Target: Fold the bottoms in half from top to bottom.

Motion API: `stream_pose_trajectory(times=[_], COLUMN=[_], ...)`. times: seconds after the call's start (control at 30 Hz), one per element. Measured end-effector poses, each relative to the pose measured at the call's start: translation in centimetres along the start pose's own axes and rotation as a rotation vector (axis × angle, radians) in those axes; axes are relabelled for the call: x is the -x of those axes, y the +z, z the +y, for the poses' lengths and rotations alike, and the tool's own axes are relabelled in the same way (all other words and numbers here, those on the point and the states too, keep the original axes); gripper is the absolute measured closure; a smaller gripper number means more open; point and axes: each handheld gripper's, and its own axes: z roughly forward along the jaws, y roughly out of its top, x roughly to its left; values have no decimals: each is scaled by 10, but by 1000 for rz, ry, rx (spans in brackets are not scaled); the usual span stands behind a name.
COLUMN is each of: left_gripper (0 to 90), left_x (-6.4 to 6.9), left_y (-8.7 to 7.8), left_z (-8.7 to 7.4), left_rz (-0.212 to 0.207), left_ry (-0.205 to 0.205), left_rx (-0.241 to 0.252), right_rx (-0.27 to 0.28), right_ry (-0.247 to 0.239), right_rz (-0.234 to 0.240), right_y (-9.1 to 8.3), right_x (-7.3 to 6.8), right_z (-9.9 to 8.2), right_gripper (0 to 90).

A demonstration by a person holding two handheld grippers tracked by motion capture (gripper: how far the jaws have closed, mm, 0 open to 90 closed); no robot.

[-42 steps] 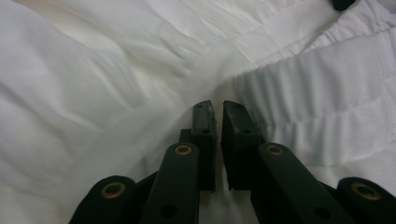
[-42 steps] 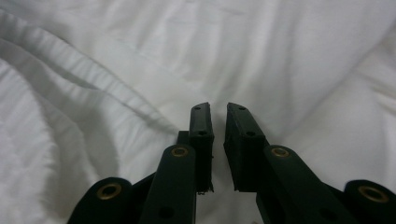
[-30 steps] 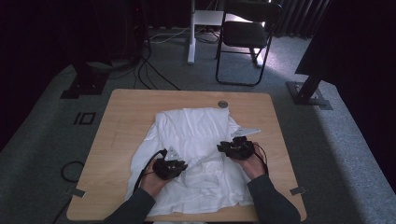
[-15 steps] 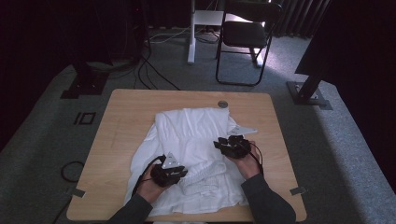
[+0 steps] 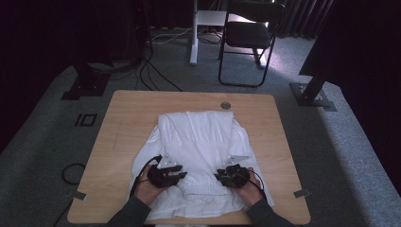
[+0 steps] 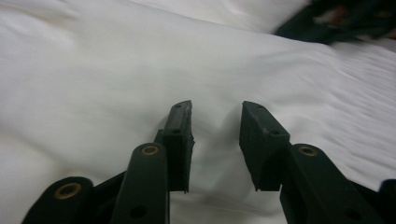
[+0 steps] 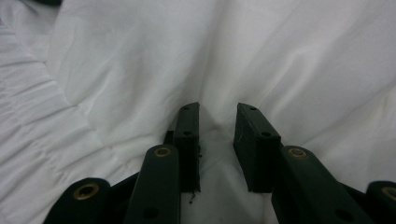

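A white garment lay spread on the table, its gathered hem toward the near edge and its folded upper part toward the far side. All positions below are given relative to the garment.

Left gripper: rested on the garment's near left part, just above the hem, held by the person's left hand. In the left gripper view its jaws stood a narrow gap apart and had just been opening. Cloth lay beneath and between them, but the pads did not press on it.

Right gripper: rested on the garment's near right part, level with the left one, held by the right hand. In the right gripper view its jaws stood narrowly apart with a raised fold of cloth in the gap. Whether the pads pinched that fold could not be told.

Beyond the garment's far edge a small round disc sat on the table. Farther off, a black chair stood on the carpet.
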Motion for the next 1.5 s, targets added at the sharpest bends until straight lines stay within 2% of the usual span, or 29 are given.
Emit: stream_pose_trajectory(times=[0.1, 0.2, 0.27, 0.33, 0.47, 0.57, 0.63, 0.7, 0.8, 0.87, 0.93, 1.27, 1.37, 1.4, 1.43, 1.5], left_gripper=[633, 621, 611, 611, 607, 607, 607, 607, 610, 612, 613, 613, 619, 637, 639, 630], left_x=[-16, -35, -48, -60, -77, -84, -86, -88, -91, -92, -88, -54, -48, -50, -53, -64], left_y=[-2, 3, 10, 21, 46, 58, 62, 63, 63, 61, 58, 36, 28, 24, 19, 10], left_z=[10, 24, 32, 38, 40, 37, 34, 32, 28, 25, 21, -3, -5, -4, -2, 6], left_rz=[60, 123, 156, 171, 195, 198, 189, 179, 155, 139, 128, 84, 55, 61, 86, 170], left_ry=[-35, -55, -71, -94, -107, -88, -87, -92, -106, -125, -125, -90, -80, -84, -92, -110], left_rx=[34, 45, 31, 14, -47, -80, -86, -82, -82, -76, -73, -62, -72, -54, -30, 5], right_rx=[36, 97, 114, 113, 92, 51, 24, 22, 62, 62, 63, 62, 51, 49, 51, 58], right_ry=[-22, -36, -30, -39, -31, 2, 28, 57, 103, 117, 121, 92, 76, 67, 65, 71], right_rz=[-27, -82, -110, -143, -190, -205, -207, -193, -170, -166, -162, -146, -144, -147, -149, -142], right_y=[-7, -13, -12, -7, 15, 37, 50, 57, 57, 53, 50, 28, 23, 22, 22, 22], right_x=[4, 18, 31, 45, 72, 89, 98, 102, 103, 101, 96, 61, 53, 51, 50, 51], right_z=[12, 36, 53, 71, 94, 95, 88, 79, 69, 65, 60, 30, 24, 23, 22, 21], right_gripper=[637, 583, 554, 530, 523, 528, 529, 527, 528, 529, 529, 530, 531, 531, 531, 532])
